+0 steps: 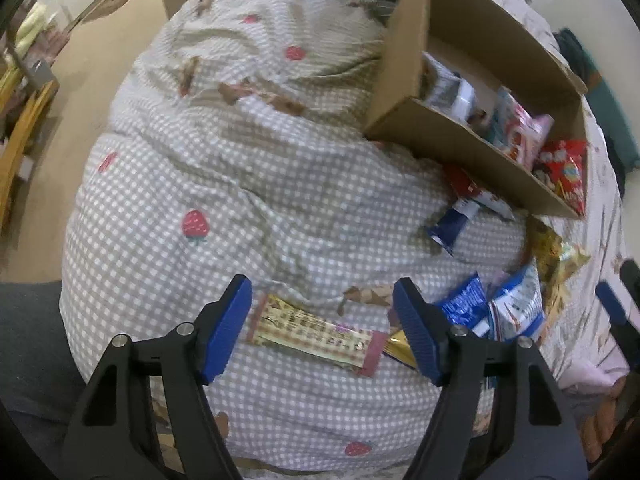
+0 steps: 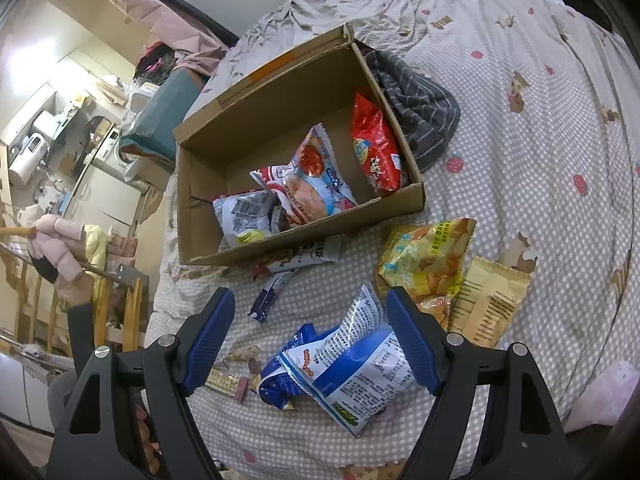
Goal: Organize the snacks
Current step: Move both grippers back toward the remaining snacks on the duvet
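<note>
Hanging over the checked bedcover point(image 1: 192, 168), the left gripper point(image 1: 322, 320) points steeply down with its fingers apart around a long flat snack bar point(image 1: 316, 330); nothing is pressed between the pads yet, and the bar lies flat on soft, rumpled fabric. The likely slip there, as I judge it, is pinching a fold of cover along with the thin wrapper, or skating off its flat edge, since the bar offers little height to bite. Just right of it a small gold-wrapped piece point(image 1: 396, 346) sits against the right finger and could be nudged or caught by mistake. Further right, the right gripper point(image 2: 310, 340) also stands open, empty, above a white-and-blue bag point(image 2: 360, 376) with a dark blue packet point(image 2: 288, 364) tucked partly beneath; closing there may drag both at once. The cardboard box point(image 2: 304, 240) lies beyond on the bed, already holding several packets, while yellow bags point(image 2: 428, 260) and others remain outside; its wall rests on loose wrappers, so it may tip when loaded.
</note>
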Motion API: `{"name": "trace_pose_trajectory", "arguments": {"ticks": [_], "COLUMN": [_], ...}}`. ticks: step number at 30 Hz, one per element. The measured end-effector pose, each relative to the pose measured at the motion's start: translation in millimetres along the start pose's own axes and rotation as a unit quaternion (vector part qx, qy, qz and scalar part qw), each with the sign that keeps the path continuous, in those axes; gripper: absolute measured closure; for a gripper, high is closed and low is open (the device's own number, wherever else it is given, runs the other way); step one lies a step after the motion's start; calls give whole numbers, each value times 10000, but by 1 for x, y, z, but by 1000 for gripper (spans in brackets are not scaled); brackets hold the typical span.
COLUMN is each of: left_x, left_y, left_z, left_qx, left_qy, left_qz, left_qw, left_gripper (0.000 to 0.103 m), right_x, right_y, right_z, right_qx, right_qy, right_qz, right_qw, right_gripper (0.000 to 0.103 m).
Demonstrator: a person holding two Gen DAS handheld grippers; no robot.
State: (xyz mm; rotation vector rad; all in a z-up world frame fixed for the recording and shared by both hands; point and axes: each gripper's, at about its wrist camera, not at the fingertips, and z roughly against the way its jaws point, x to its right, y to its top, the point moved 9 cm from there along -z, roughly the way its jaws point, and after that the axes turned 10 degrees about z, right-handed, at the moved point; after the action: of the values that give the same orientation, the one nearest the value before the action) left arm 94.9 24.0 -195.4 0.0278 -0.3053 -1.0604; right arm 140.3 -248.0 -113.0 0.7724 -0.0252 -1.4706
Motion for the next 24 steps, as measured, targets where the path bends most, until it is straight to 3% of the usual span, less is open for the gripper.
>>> {"name": "trace_pose_trajectory", "arguments": {"ticks": [3,10,16,22,24], "left_x": [-4,-7,-9,-13,-17], "left_y": [-6,-43,-41,-36,-37], "left_z": [-11,-41,-57,-52,-40], "left_qx": [-314,-1199,-1273,-1273,-1017], "left_qy": [-10,15,124,76,-71], "left_qz": [102,257,628,682,727], "left_qw": [9995,9925,9898,9895,9921], "left_gripper": [44,44,44,44,44], "right_x": [3,0,0,-4,-2], "right_y": [1,-1,-2,-4,-5], "right_z": [-4,-11,-19,-20,-20], "right_qx": [-45,-145,-231,-257,-262], "right_qy": [-25,-20,-64,-142,-134], "right_qz": [-62,-62,-57,91,51], "right_qw": [10000,9999,9997,9995,9996], "right_gripper": [22,22,22,22,22]}}
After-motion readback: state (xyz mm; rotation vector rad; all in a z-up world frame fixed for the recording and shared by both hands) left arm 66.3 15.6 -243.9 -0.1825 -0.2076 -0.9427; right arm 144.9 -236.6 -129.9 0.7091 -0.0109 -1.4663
